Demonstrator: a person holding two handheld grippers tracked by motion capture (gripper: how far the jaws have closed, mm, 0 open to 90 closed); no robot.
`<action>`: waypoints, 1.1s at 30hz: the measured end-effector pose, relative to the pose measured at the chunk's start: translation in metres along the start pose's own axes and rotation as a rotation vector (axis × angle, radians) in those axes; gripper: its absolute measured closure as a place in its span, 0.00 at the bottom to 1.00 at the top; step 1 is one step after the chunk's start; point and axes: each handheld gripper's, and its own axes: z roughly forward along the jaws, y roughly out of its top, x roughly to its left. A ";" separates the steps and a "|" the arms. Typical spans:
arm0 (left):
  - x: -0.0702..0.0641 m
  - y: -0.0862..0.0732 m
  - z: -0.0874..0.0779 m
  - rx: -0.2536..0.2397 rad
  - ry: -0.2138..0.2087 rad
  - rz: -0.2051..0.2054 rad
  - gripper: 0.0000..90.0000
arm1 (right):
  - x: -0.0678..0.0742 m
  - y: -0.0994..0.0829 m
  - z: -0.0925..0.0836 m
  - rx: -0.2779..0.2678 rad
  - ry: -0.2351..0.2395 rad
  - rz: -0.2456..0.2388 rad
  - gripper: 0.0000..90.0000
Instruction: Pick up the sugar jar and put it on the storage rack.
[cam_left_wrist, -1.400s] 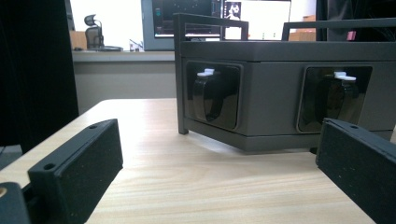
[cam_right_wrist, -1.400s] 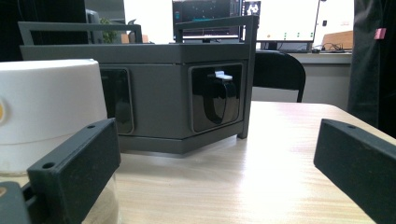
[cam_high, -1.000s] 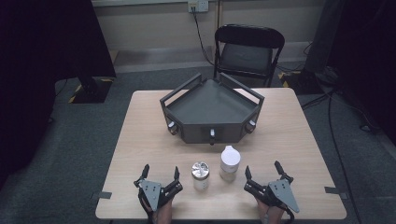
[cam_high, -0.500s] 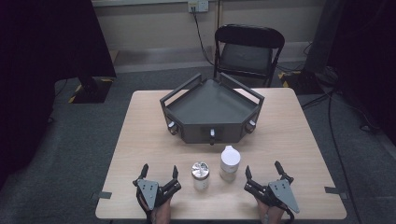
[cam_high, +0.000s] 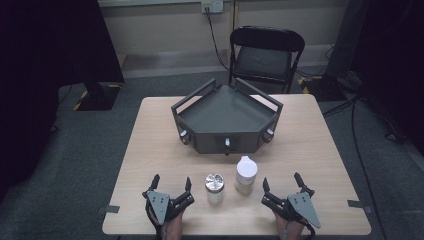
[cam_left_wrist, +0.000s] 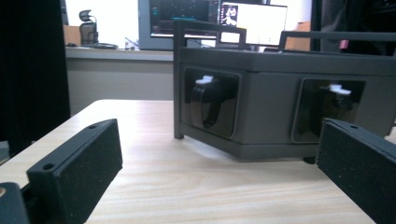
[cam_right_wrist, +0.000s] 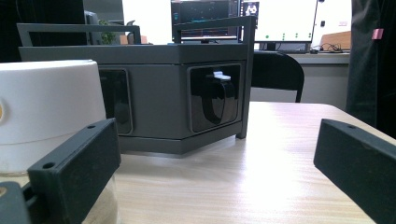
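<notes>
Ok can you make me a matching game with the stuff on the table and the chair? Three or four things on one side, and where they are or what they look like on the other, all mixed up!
Things:
1. jar with the white lid
2. jar with the shiny silver lid
3. dark grey tray box
4. folding chair

Clues:
A. on the floor behind the table
B. middle of the table, with little knobs on its front
C. closer to the left gripper
D. closer to the right gripper

Pairs: 1-D, 2-C, 3-B, 4-A
</notes>
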 end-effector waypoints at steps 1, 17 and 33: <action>0.001 0.001 0.000 0.000 -0.006 -0.001 0.00 | 0.000 0.000 0.000 0.000 0.001 0.000 0.00; -0.002 0.015 -0.002 -0.021 -0.132 0.012 0.00 | 0.000 0.000 0.000 0.000 0.001 -0.001 0.00; -0.010 0.019 0.003 0.007 -0.274 0.013 0.05 | 0.000 0.000 0.000 0.003 0.003 -0.003 0.00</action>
